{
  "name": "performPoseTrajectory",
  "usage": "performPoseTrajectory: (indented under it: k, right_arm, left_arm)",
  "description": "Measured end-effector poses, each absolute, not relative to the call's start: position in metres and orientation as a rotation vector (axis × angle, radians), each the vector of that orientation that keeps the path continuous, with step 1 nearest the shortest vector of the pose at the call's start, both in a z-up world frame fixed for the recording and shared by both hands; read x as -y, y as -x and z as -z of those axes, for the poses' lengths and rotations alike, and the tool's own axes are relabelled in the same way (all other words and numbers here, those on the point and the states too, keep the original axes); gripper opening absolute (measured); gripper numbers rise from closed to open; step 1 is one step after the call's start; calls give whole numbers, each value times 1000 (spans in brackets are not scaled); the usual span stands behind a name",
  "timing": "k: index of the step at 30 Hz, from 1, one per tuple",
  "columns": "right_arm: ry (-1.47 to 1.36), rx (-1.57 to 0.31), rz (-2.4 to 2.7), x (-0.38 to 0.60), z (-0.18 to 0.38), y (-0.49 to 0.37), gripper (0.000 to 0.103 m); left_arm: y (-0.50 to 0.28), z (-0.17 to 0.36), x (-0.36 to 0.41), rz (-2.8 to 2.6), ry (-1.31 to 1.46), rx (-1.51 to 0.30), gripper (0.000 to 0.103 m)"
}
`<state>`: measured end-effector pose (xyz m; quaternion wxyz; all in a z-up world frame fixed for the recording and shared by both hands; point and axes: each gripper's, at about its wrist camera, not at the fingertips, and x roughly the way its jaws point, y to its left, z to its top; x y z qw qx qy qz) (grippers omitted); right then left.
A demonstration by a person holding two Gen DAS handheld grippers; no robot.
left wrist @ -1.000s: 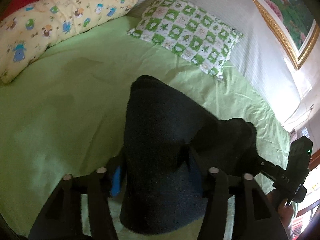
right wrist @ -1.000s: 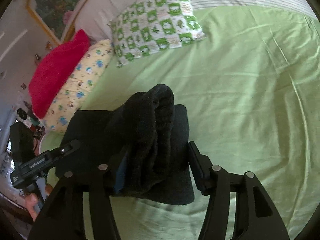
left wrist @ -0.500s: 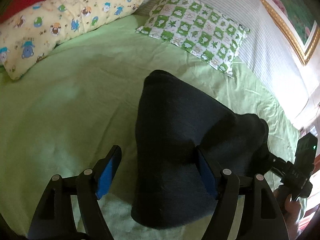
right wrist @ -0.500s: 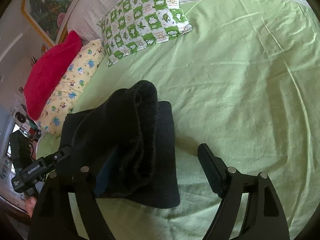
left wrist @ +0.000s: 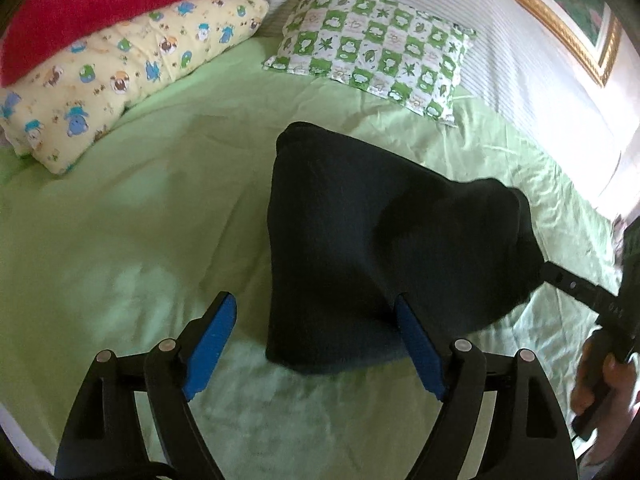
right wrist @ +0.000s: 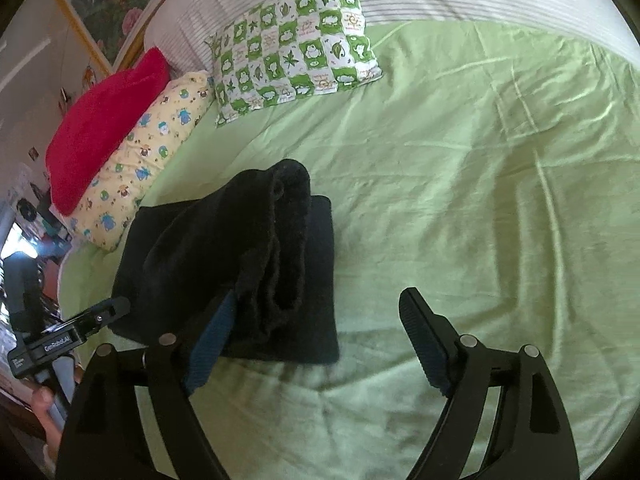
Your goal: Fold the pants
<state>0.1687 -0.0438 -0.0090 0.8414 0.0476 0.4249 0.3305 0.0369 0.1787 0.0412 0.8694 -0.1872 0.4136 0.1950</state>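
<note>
Pants [right wrist: 240, 264]: dark folded bundle, lying on green sheet [right wrist: 460, 200], top layer humped.
Left gripper [left wrist: 316, 344]: jaws just been opening, wide, nothing gripped.
Right gripper [right wrist: 316, 336]: same, cloth brushing one pad.
Risk: snagged cloth on pull-back, fold undone.

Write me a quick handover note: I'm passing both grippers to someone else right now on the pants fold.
Left gripper: open, jaws just opened; pants edge lies by one finger, not clamped.
Right gripper: open, jaws just opened, also holding nothing.
Pants: dark folded bundle on the green sheet, below the pillows.
Done: folded over and released.
Left: one side bulges up; probably flatten it, fold again if needed.
</note>
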Motion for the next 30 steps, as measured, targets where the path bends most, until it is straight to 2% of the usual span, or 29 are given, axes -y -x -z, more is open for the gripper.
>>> performPoseTrajectory:
  k: [8,14,22,30]
  right_arm:
    - [-22,-829,-777,42,-4,-137,84]
    - [60,-761,-847,27,-11,-109,89]
    - [127,-752,-909,17,-14,-91,90]
    - [193,-745,-918,10,-11,-85,93]
  left_arm:
    - [-21,-52,-153,-430,288,-862,83]
    - [-13,-53,-139,-435,256,-865,84]
    - [-10,-52,-120,-449,101,-909,86]
    - [-5,-45,-112,-441,87,-907,87]
